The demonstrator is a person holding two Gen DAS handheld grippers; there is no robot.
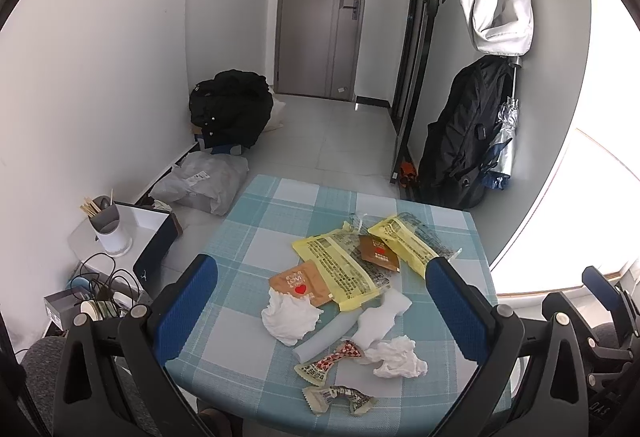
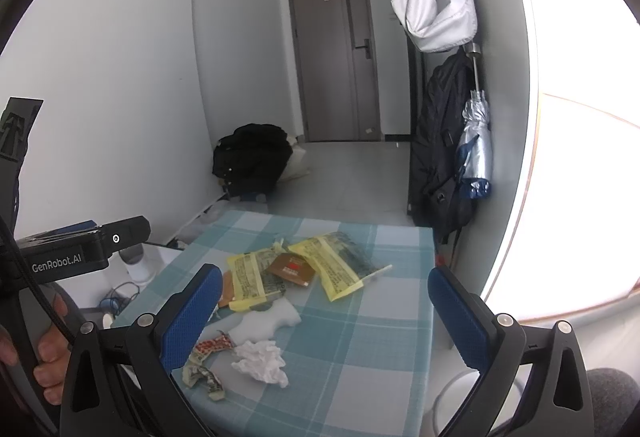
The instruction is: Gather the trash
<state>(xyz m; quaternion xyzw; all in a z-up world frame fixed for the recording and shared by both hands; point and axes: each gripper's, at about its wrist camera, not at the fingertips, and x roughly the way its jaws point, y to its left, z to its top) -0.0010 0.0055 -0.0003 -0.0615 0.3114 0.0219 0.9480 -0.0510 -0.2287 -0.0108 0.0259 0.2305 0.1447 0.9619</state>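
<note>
Checked tablecloth (image 1: 256,237) carries wrappers; my left gripper (image 1: 320,301) and right gripper (image 2: 326,311) both gape wide; only the left view shows the tissue (image 1: 290,319) beside the orange sachet (image 1: 302,283).

Your table wears a woven checked tablecloth (image 1: 256,237), matt, visibly textured cloth. On it: two crumpled tissues (image 1: 290,319), soft matt paper; yellow wrappers (image 1: 340,269), printed plastic film, slightly glossy and creased; a brown sachet (image 1: 378,253) with a smooth sheen. Your left gripper (image 1: 320,301) carries fingers (image 1: 188,301) with dimpled blue rubbery pads on matt black plastic arms; the right gripper (image 2: 324,313) looks the same. On the wall hangs a silver umbrella (image 2: 476,141), shiny metallic fabric.
</note>
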